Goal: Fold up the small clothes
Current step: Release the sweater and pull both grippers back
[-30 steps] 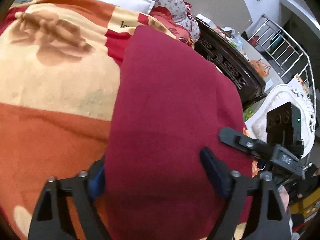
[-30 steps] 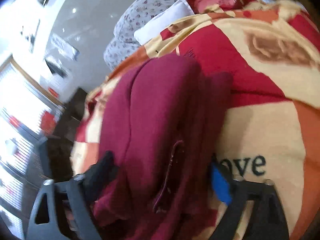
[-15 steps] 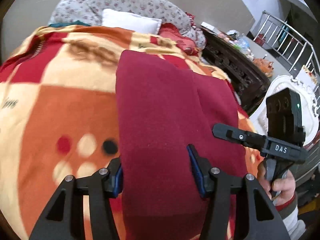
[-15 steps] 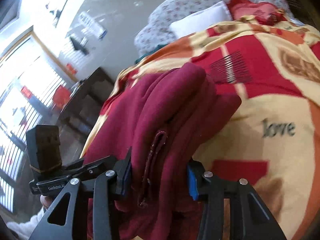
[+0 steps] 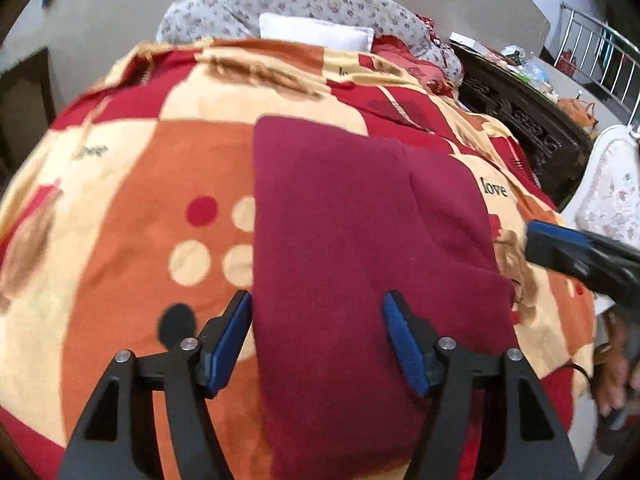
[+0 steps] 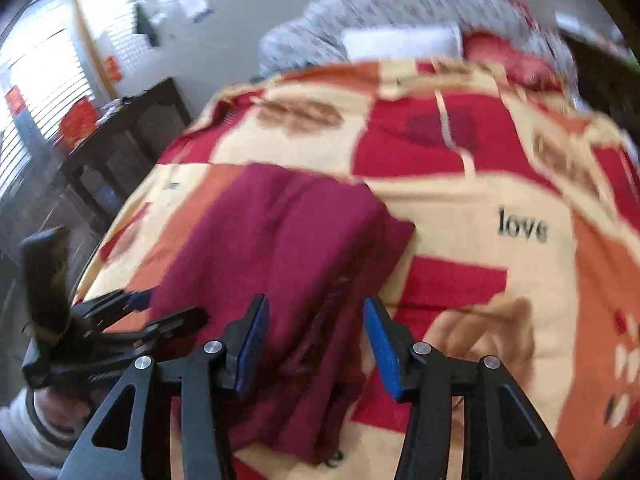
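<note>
The maroon garment [image 5: 360, 248] lies folded into a long flat strip on the patterned blanket [image 5: 132, 216], running toward twelve o'clock. The left gripper [image 5: 318, 344] and right gripper [image 6: 312, 344] both straddle its near end, jaws opening, pads gripping nothing. Judging by its length, a crosswise fold probably remains.

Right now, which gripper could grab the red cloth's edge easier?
Probably the left gripper: its opening jaws straddle the flat left edge of the red cloth. The right gripper, also opening, hovers over bunched folds.
</note>
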Demonstrator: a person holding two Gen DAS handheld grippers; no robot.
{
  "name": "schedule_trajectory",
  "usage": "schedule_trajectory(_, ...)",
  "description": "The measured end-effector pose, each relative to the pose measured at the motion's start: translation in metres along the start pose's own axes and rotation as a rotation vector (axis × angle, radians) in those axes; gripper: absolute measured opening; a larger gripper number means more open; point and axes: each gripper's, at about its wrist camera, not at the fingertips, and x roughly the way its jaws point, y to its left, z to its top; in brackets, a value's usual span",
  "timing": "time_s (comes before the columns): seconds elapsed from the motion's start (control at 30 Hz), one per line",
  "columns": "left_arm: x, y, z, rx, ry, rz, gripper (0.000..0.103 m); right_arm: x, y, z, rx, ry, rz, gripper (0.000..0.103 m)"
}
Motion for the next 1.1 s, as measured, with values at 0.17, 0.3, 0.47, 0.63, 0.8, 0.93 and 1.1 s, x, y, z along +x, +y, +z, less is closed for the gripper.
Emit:
schedule_trajectory(0.17, -0.003, -0.002, -0.001, 0.045, -0.026, 0.059, 0.072, 0.014, 0.029, -0.013, -0.070, 0.025, 0.039, 0.053)
schedule_trajectory(0.3, -0.009, 0.001, -0.002, 0.047, -0.042, 0.067, 0.075, 0.049, 0.028, -0.032, -0.160, 0.105, -0.165, 0.052)
schedule_trajectory(0.47, -0.013, 0.001, -0.004, 0.053, -0.054, 0.079, 0.077, 0.048, 0.016, -0.039, -0.125, 0.101, -0.164, 0.052)
schedule_trajectory(0.63, -0.024, 0.002, -0.004, 0.040, -0.108, 0.105, 0.077, 0.008, 0.030, -0.036, -0.060, 0.015, -0.126, 0.057)
schedule_trajectory(0.8, -0.035, -0.002, -0.003, 0.037, -0.149, 0.126, 0.078, -0.021, 0.043, -0.029, -0.029, -0.141, -0.213, 0.082)
schedule_trajectory(0.93, -0.042, -0.006, -0.004, 0.039, -0.162, 0.135, 0.082, -0.021, 0.048, -0.030, 0.006, -0.146, -0.259, 0.086)
schedule_trajectory(1.1, -0.049, -0.006, -0.008, 0.014, -0.171, 0.150, 0.083, -0.016, 0.047, -0.032, 0.050, -0.150, -0.299, 0.089)
